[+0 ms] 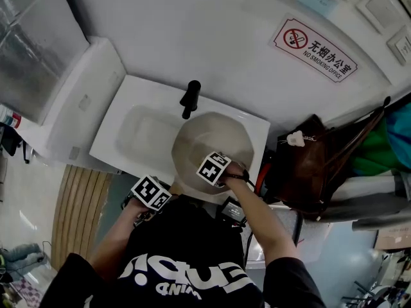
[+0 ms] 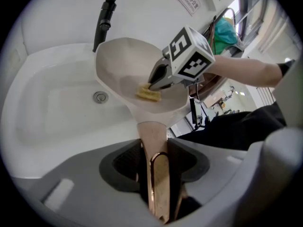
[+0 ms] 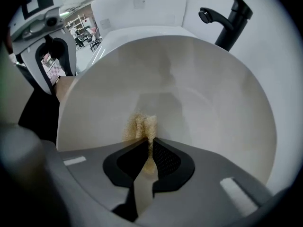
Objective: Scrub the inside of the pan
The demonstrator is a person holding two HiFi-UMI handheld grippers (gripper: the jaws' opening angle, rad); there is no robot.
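- While the scrubbing step looked to be in hand, the white sink was taken as the landmark for these notes.
- Pan: pale, held tilted over the sink's right side. Its open inside faced the person, and its far rim sat near the black faucet at the sink's back edge.
- Left gripper: just off the sink's front edge, jaws clenched on the pan's copper-toned handle, which ran up between them toward the bowl.
- Right gripper: pointed down into the pan above the sink's right part, jaws pinched tight on a yellow sponge.
- Sponge: pressed against the pan's inner floor, on the side nearer the sink's front edge.
- Drain: in the sink's floor, left of the pan and uncovered.
- Judged progress: mid-scrub. Faint grey shading showed toward the middle of the pan's floor, and whether it was dirt or shadow could not be told.
- Next move calls for carrying the sponge across the floor and up the walls under steady pressure. The left grip would have to hold firm so the pan does not twist on its handle or dip toward the sink.
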